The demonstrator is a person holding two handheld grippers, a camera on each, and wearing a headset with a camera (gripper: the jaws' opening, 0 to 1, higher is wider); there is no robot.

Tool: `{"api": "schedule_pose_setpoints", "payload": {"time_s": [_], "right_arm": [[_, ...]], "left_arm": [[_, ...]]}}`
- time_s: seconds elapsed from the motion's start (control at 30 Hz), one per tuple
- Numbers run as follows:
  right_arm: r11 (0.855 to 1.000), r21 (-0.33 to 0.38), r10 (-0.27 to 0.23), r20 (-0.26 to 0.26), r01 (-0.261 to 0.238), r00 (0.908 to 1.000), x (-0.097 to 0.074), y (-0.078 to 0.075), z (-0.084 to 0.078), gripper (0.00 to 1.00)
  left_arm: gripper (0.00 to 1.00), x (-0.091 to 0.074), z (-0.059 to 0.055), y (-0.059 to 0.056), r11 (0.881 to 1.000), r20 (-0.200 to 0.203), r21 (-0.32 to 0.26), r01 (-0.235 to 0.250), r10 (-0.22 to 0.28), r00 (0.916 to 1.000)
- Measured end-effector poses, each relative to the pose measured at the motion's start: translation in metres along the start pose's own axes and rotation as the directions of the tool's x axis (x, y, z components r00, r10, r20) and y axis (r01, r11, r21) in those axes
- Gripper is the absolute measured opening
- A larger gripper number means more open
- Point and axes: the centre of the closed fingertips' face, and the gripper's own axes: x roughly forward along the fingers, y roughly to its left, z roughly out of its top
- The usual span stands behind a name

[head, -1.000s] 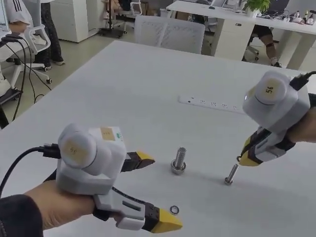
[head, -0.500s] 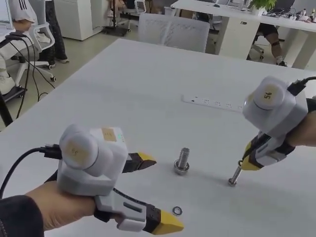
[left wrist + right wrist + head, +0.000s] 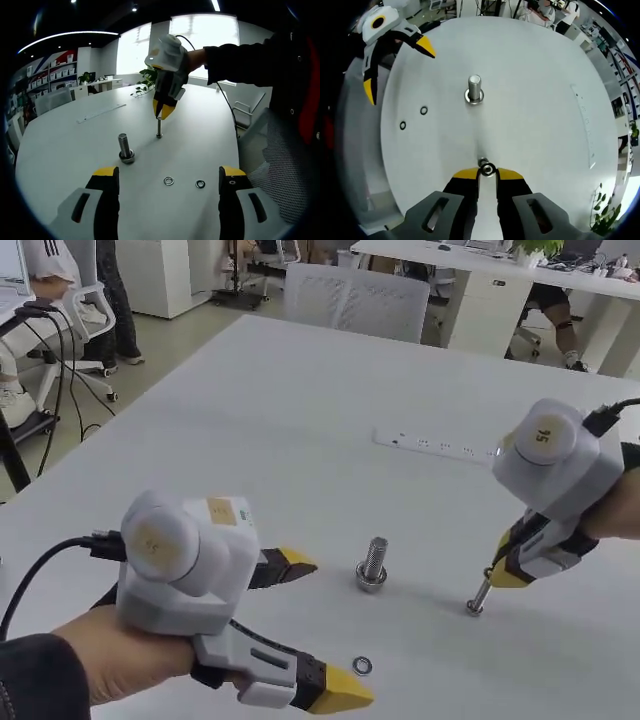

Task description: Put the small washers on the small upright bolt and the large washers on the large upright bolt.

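Right claw (image 3: 487, 173) sits at the bottom middle of the right gripper view, pinched nearly shut on a small washer (image 3: 488, 170). That washer is right at the tip of the small bolt (image 3: 478, 598), which stands on the white table (image 3: 250, 420) at the lower right of the head view and looks a bit tilted from there. Left claw (image 3: 169, 172) is spread wide with nothing in it, hovering low over the table at the lower left of the head view. In the left gripper view two loose washers (image 3: 169, 180) lie flat on the table between its yellow tips, near the bottom middle, side by side but not touching. The large bolt (image 3: 372, 565) stands upright around the centre of the head view, between the two claws and well apart from the small bolt. Can't tell if there's a washer around its base. A white power strip (image 3: 435, 448) lies further up the table, toward the upper right.
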Motion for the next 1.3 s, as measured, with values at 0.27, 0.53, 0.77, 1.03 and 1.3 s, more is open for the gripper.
{"api": "schedule_pose_setpoints", "payload": {"time_s": [0.27, 0.53, 0.77, 1.03, 1.3], "right_arm": [[1.000, 0.004, 0.010, -0.005, -0.010, 0.9999, 0.004, 0.001, -0.002, 0.14], [1.000, 0.009, 0.022, -0.006, -0.022, 0.9997, 0.012, 0.003, -0.003, 0.14], [0.999, 0.010, 0.037, -0.015, -0.037, 0.9992, 0.025, 0.006, -0.006, 0.14], [0.998, 0.020, 0.055, -0.021, -0.055, 0.9983, 0.038, 0.008, -0.008, 0.14], [0.998, 0.022, 0.064, -0.024, -0.064, 0.9976, 0.044, 0.011, -0.011, 0.14]], "left_arm": [[0.81, 0.000, -0.001, 0.001, 1.000, -0.002, -0.002, -0.003, 0.003, 1.0000], [0.81, 0.000, -0.002, 0.002, 1.000, -0.003, -0.005, -0.005, 0.005, 1.0000], [0.81, 0.000, -0.003, 0.001, 1.000, -0.005, -0.005, -0.005, 0.005, 1.0000], [0.81, -0.001, -0.004, 0.002, 1.000, -0.011, -0.008, -0.008, 0.008, 0.9999], [0.81, -0.001, -0.006, 0.002, 1.000, -0.014, -0.011, -0.008, 0.008, 0.9999]]}}
